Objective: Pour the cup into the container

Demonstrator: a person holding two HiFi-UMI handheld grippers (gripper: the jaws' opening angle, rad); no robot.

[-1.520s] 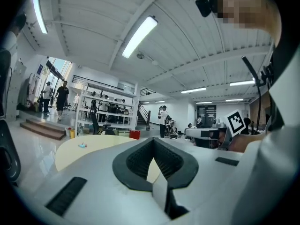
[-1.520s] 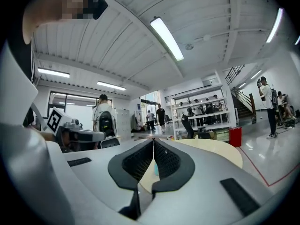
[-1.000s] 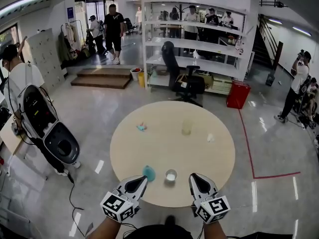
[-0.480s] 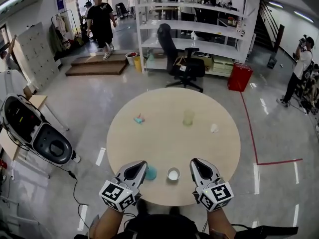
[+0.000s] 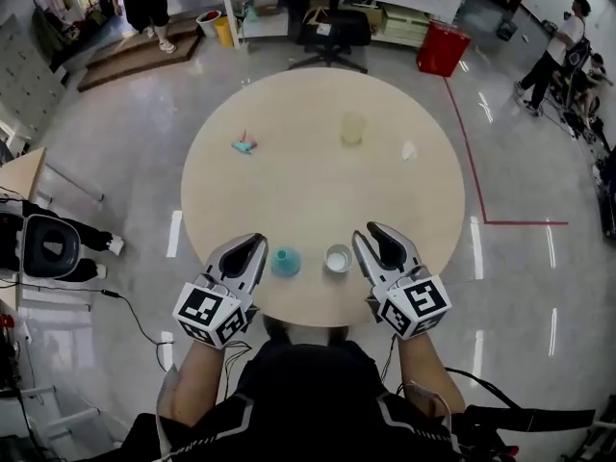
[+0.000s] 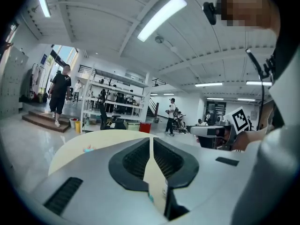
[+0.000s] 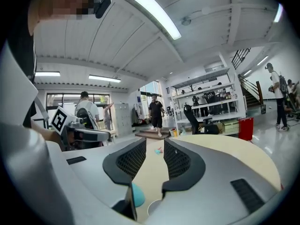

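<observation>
Near the front edge of the round table (image 5: 289,191) stand a teal cup (image 5: 285,262) and a small white cup (image 5: 337,258). A pale translucent container (image 5: 353,128) stands at the far side. My left gripper (image 5: 252,245) is shut and empty, just left of the teal cup. My right gripper (image 5: 370,236), just right of the white cup, has just been opening its jaws, and nothing is between them. In the right gripper view the gripper (image 7: 154,146) shows a narrow gap, with the teal cup (image 7: 136,194) low below it. In the left gripper view the gripper (image 6: 151,143) has its jaws together.
A small teal object (image 5: 243,145) and a white scrap (image 5: 409,150) lie on the far half of the table. An office chair (image 5: 332,22), shelving and a red bin (image 5: 442,50) stand beyond it. People stand around the room.
Both grippers have moved forward over the table's near edge and now flank the two cups. The head view has tipped further down.
</observation>
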